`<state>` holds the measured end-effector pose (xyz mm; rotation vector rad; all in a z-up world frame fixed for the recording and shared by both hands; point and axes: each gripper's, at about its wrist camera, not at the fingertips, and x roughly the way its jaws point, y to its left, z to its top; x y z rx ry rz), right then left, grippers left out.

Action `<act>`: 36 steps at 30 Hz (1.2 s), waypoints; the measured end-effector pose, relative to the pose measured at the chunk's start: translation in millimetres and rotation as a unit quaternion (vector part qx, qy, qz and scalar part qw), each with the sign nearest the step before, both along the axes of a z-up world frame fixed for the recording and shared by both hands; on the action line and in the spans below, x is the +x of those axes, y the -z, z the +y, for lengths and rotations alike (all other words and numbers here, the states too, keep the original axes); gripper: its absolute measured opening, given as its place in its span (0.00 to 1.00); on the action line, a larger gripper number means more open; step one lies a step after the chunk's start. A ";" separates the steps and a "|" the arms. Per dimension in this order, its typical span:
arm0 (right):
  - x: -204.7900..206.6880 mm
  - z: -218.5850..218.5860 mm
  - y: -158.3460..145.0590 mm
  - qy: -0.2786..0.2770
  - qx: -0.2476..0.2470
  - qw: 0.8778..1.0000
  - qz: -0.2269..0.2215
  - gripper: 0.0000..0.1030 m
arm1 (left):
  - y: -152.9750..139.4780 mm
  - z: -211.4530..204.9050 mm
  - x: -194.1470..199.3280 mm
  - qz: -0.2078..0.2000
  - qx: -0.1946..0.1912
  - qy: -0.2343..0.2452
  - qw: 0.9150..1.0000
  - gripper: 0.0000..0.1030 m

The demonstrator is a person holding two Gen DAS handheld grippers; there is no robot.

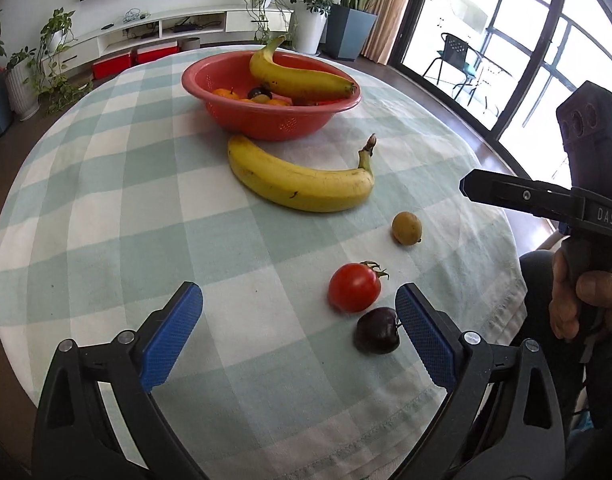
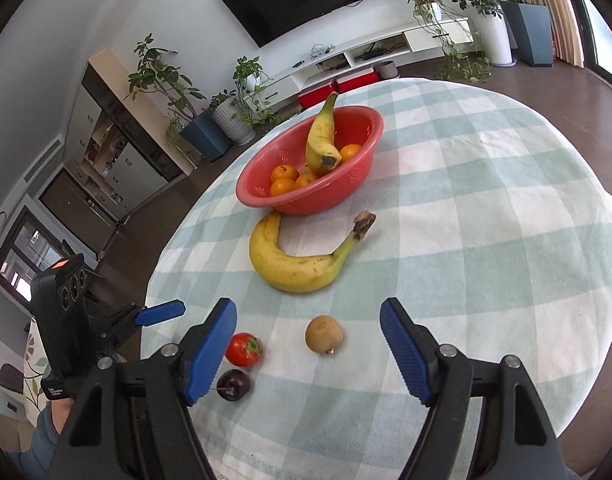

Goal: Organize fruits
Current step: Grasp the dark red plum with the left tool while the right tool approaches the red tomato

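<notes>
Right wrist view shows both claws, left claw (image 1: 299, 334) and right claw (image 2: 308, 350), wide and empty between pickups, the small brown fruit (image 2: 324, 334) likely next for the red bowl (image 2: 265, 196).

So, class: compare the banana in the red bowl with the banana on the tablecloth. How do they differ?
The banana in the bowl leans on the red bowl's rim, stem up; the banana on the tablecloth lies flat beside the bowl. The bowl one rests among oranges; the cloth one lies alone. Both are yellow, curved, unpeeled and lightly speckled.
</notes>
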<state>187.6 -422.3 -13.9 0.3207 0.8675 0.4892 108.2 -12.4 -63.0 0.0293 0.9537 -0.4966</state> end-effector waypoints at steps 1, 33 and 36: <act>-2.8 2.9 0.1 -0.004 -0.007 1.000 -0.004 0.75 | 0.7 1.8 -2.0 0.000 -0.004 -0.003 1.000 0.95; -15.9 18.5 7.3 -0.033 -0.031 0.999 -0.001 0.53 | 14.0 -39.3 -30.9 -0.010 0.021 0.059 0.998 0.69; -16.2 18.7 7.2 -0.034 -0.031 0.999 -0.001 0.53 | 20.1 -42.0 -29.5 -0.003 0.025 0.059 0.998 0.54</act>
